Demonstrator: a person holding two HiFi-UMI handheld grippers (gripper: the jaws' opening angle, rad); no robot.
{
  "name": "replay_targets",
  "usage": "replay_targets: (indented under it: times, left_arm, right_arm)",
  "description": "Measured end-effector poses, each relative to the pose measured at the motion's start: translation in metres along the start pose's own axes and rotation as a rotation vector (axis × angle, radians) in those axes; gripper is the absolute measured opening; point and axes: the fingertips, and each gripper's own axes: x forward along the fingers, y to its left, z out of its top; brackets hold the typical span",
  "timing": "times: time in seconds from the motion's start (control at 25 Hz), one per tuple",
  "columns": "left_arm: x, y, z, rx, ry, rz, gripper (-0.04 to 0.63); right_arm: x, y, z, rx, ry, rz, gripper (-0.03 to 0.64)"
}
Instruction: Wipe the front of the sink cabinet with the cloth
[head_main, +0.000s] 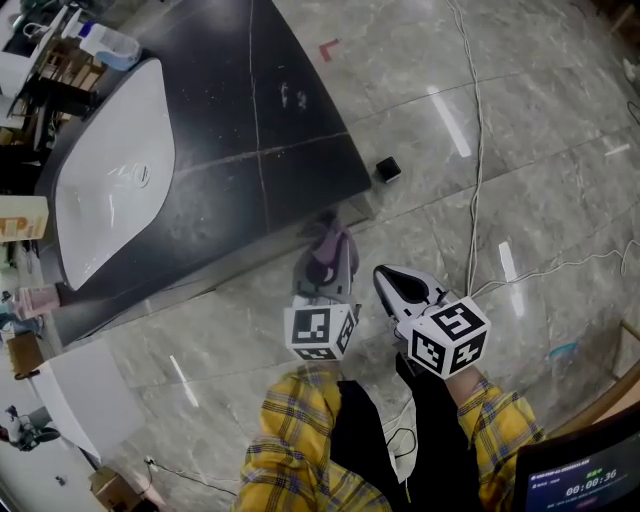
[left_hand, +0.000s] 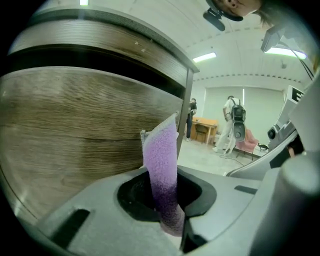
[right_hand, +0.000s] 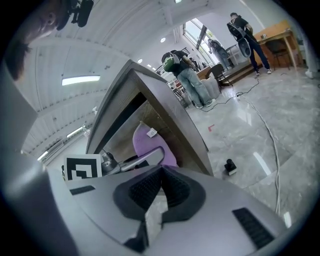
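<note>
A purple cloth (head_main: 323, 248) is clamped in my left gripper (head_main: 325, 276) at the foot of the sink cabinet, below the dark countertop's (head_main: 290, 150) near corner. In the left gripper view the cloth (left_hand: 161, 160) stands up out of the shut jaws, close to the wood-grain cabinet front (left_hand: 75, 130); I cannot tell whether it touches. My right gripper (head_main: 393, 284) hangs just to the right over the floor, shut with nothing in it. The right gripper view shows its pads (right_hand: 172, 189) meeting, with the cloth (right_hand: 145, 140) and cabinet beyond.
A white basin (head_main: 110, 170) is set in the countertop, with bottles and boxes at its left end. A small black block (head_main: 388, 169) and cables (head_main: 478, 150) lie on the marble floor to the right. Several people (right_hand: 187, 80) stand far off.
</note>
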Motion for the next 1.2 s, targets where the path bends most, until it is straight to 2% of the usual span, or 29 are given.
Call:
replay_targets:
  times: [0.64, 0.92, 1.2]
  left_arm:
    - [0.014, -0.043, 0.003, 0.007, 0.014, -0.068, 0.046]
    - [-0.010, -0.052, 0.009, -0.002, 0.011, -0.082, 0.046]
    - [-0.048, -0.037, 0.010, -0.014, 0.005, -0.054, 0.046]
  right_arm:
    - [-0.024, -0.016, 0.008, 0.009, -0.004, -0.025, 0.005]
    - [-0.029, 0.000, 0.012, 0.003, -0.006, -0.022, 0.005]
    - [-0.020, 0.033, 0.009, -0.025, 0.014, 0.012, 0.005]
